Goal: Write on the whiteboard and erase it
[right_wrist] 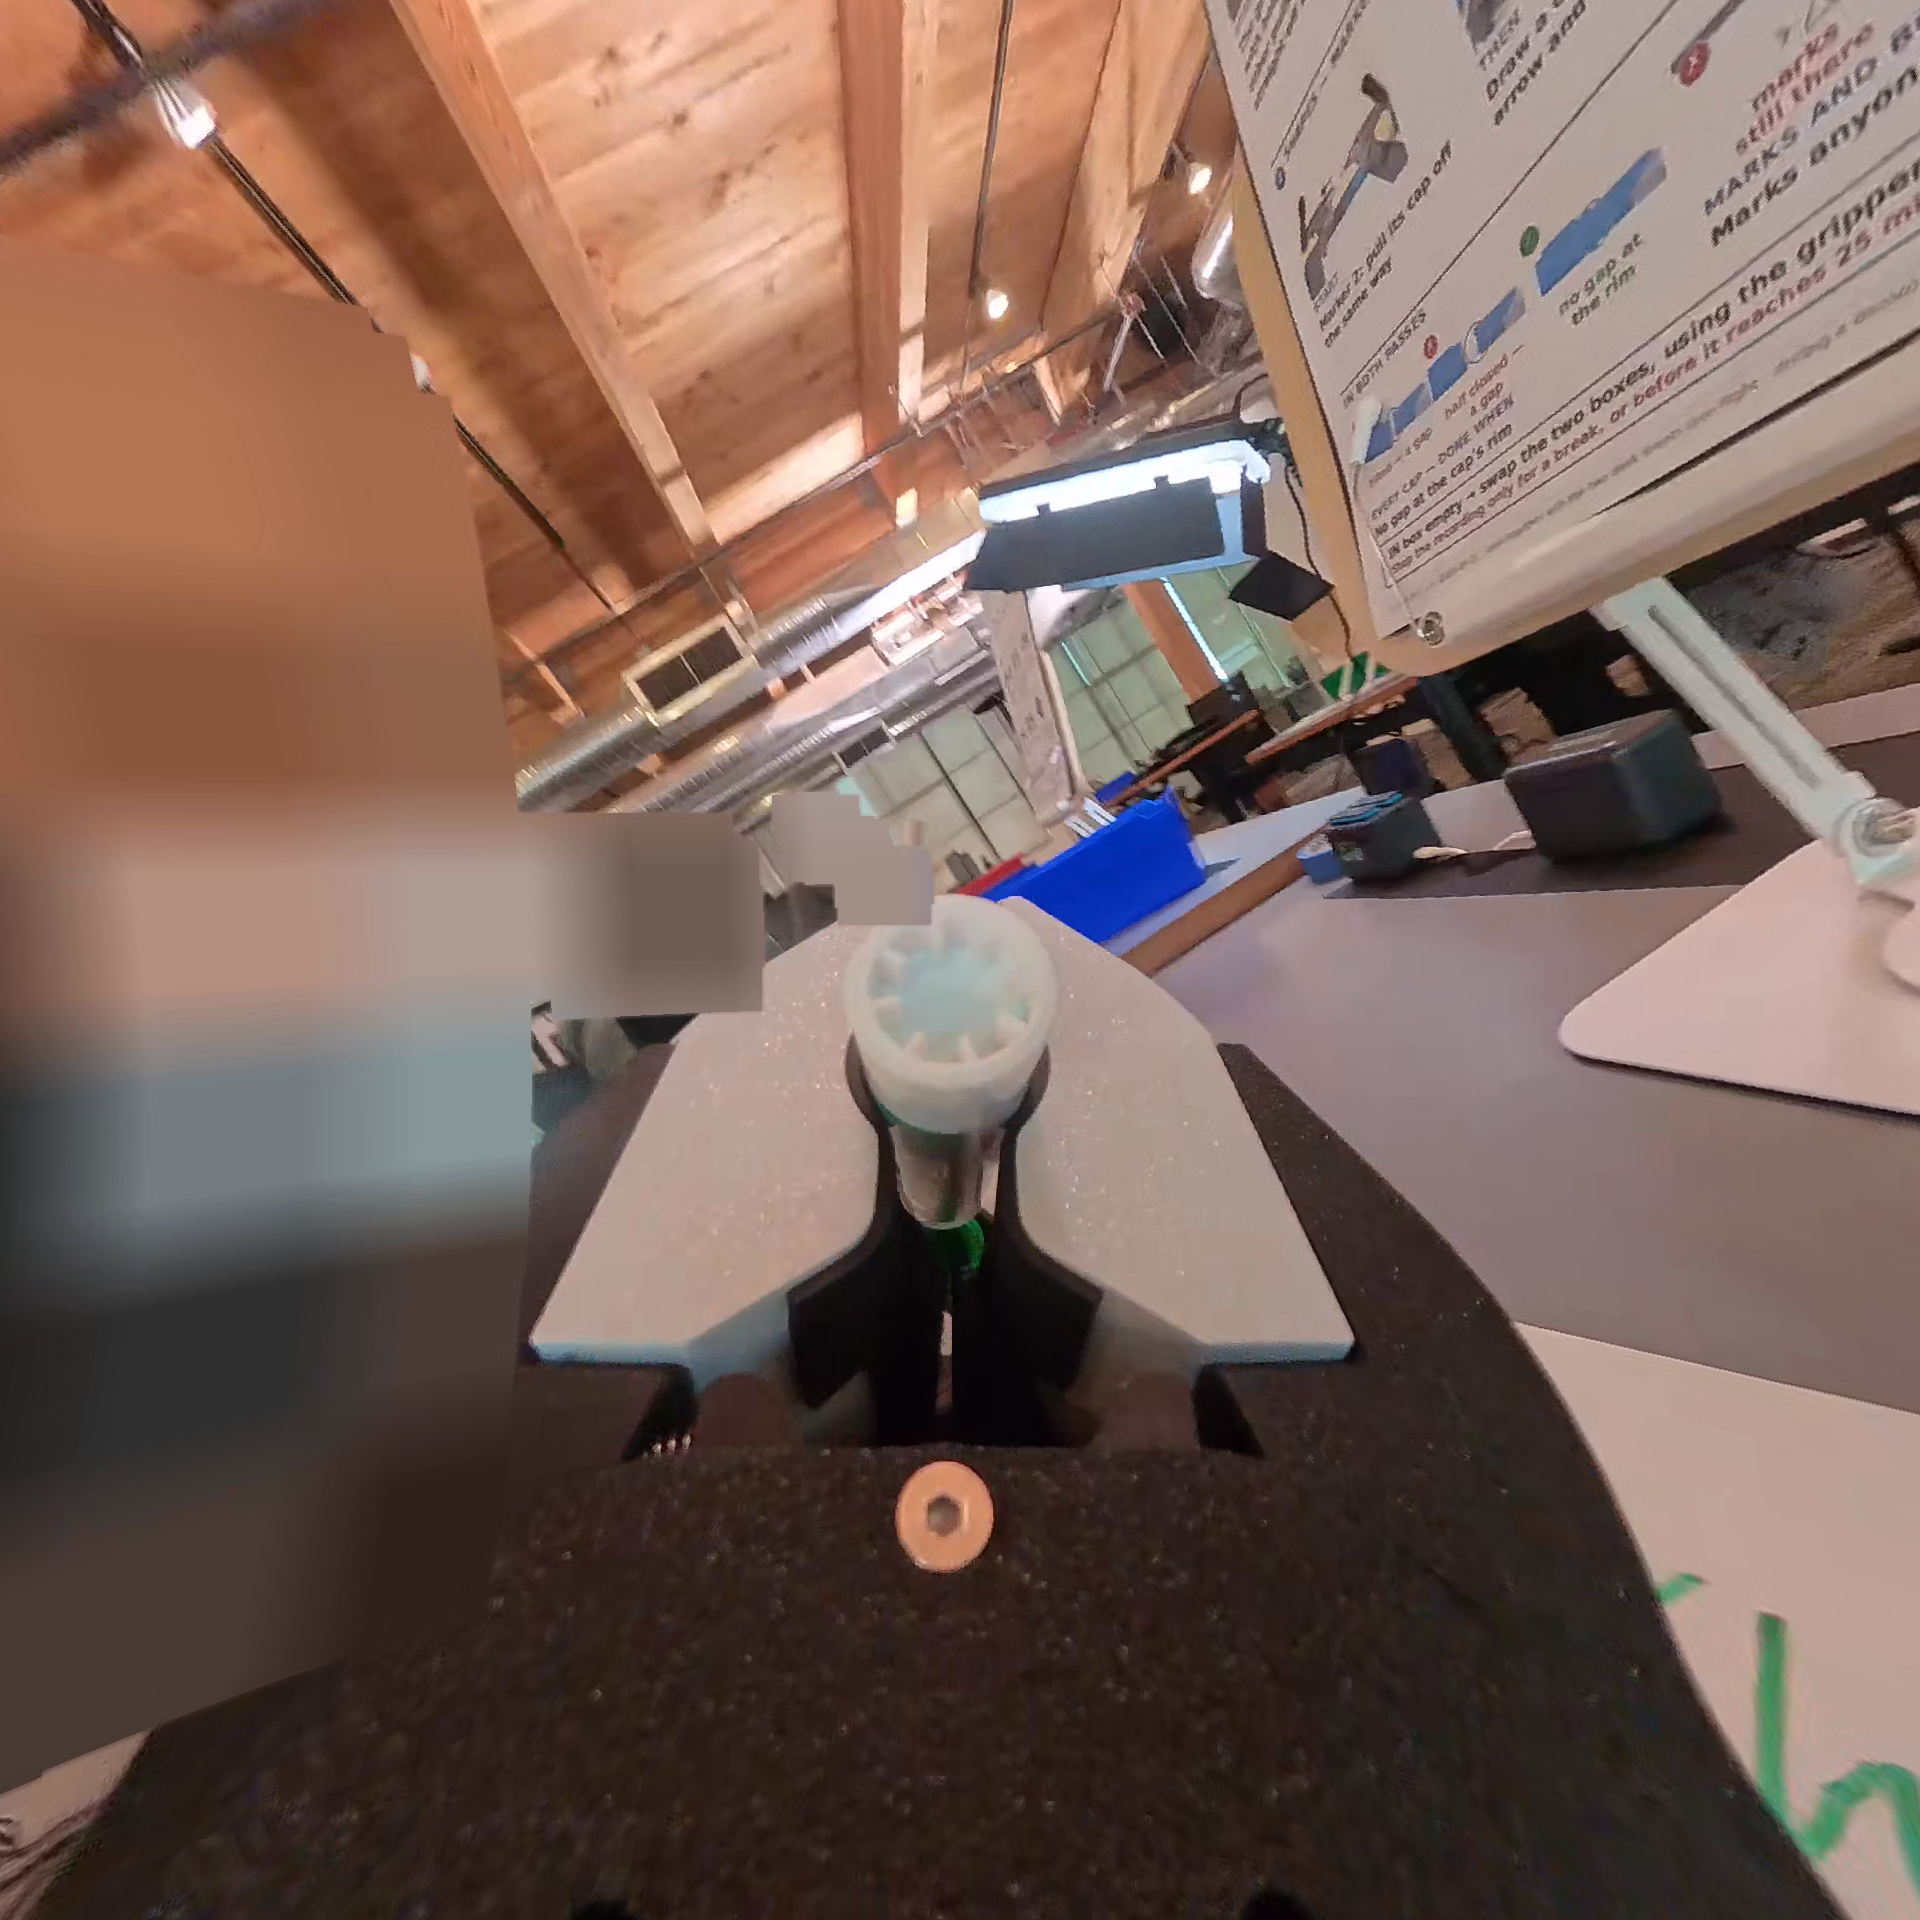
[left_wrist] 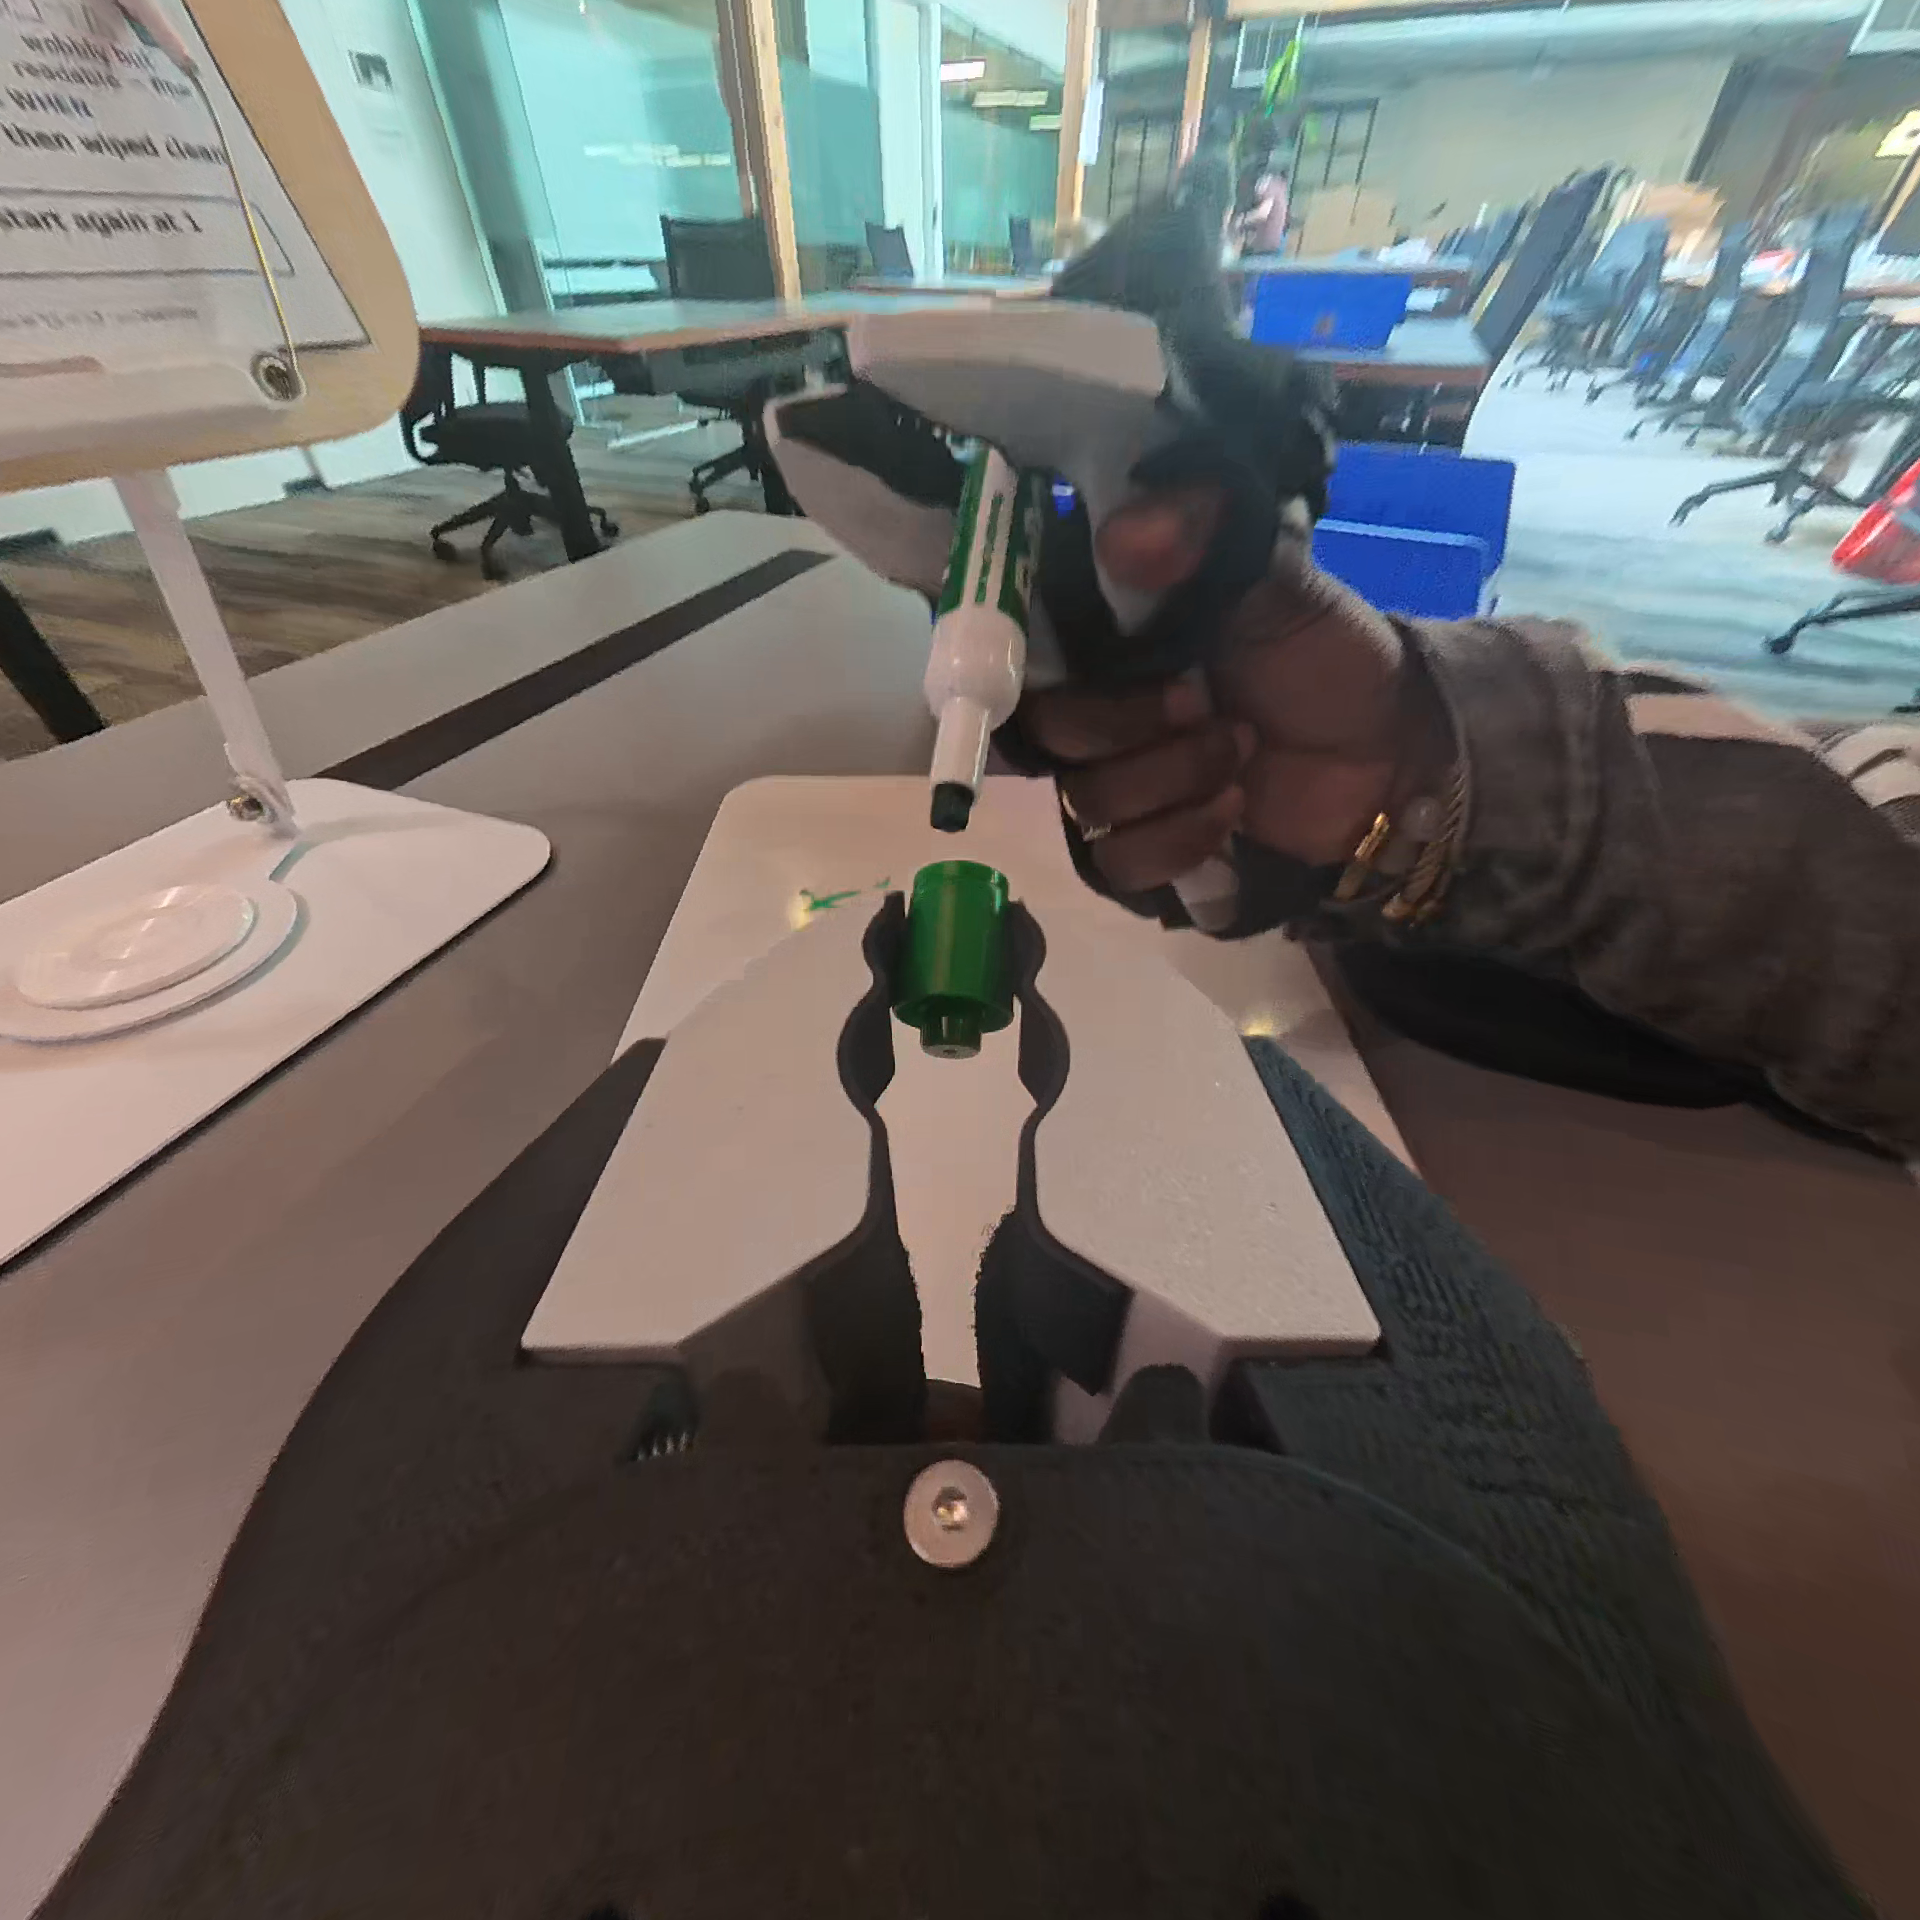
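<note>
Open-plan office behind, rows of chairs and glass partitions, and in front a grey worktop (left_wrist: 540, 748) carrying a small whiteboard (left_wrist: 790, 852) with a few green strokes on it. From the left wrist view, the left tongs (left_wrist: 951, 971) are closed on the green cap (left_wrist: 953, 951), which sits in the notch near the fingertips with its open mouth facing up and away from the camera. Just above and beyond it hangs the marker (left_wrist: 982, 613), held by the right tongs (left_wrist: 940, 457), which are clamped around its barrel; a hand (left_wrist: 1195, 748) grips the handle. The marker's long axis runs steeply down, tilted slightly to the left, its dark tip apart from the cap's mouth by a small gap and a touch right of it. A white stand (left_wrist: 260, 894) holding an instruction sheet sits to the left.

From the right wrist view, wooden ceiling beams fill the background (this camera points upward). The right tongs (right_wrist: 951, 1101) are shut on the marker (right_wrist: 951, 1023), seen end-on by its white butt; the tip and the cap are hidden. Green writing shows on the whiteboard (right_wrist: 1714, 1507) at lower right.

My judgement: recapping turns on bringing the tip onto the cap's axis, then pushing the two together along it.
</note>
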Demonstrator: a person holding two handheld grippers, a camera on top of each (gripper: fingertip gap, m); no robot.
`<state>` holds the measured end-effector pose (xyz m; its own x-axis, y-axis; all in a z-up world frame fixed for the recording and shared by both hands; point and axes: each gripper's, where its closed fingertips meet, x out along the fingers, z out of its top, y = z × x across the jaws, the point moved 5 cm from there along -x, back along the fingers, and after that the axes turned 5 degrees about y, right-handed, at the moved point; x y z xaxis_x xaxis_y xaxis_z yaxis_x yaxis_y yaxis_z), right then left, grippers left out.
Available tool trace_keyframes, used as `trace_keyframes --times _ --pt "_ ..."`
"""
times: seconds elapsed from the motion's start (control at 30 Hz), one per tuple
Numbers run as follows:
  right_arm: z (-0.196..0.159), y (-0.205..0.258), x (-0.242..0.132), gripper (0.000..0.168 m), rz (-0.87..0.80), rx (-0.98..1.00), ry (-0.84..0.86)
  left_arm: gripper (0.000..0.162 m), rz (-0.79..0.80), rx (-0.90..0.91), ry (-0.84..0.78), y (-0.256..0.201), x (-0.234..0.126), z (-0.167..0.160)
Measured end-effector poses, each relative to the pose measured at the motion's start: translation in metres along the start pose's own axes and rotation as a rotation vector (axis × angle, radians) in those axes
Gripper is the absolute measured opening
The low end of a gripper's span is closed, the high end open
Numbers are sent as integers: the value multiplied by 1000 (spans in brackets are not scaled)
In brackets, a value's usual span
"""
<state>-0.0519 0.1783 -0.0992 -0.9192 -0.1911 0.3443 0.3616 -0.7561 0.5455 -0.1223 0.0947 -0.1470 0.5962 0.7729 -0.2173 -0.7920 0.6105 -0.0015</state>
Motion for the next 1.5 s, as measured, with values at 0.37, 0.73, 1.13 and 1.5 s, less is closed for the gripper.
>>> trace_keyframes --times 0.37,0.73,1.13,1.5 --pt "-20 6 17 14 39 54 26 18 -34 -23 -111 -5 -9 11" --pt "-32 12 25 15 15 -5 129 16 36 139 -43 -10 -9 9" --pt "-16 24 21 43 -24 -246 175 17 -36 195 -98 -12 -13 14" --pt "-9 29 5 19 30 -258 194 17 -61 162 -72 -7 -14 11"
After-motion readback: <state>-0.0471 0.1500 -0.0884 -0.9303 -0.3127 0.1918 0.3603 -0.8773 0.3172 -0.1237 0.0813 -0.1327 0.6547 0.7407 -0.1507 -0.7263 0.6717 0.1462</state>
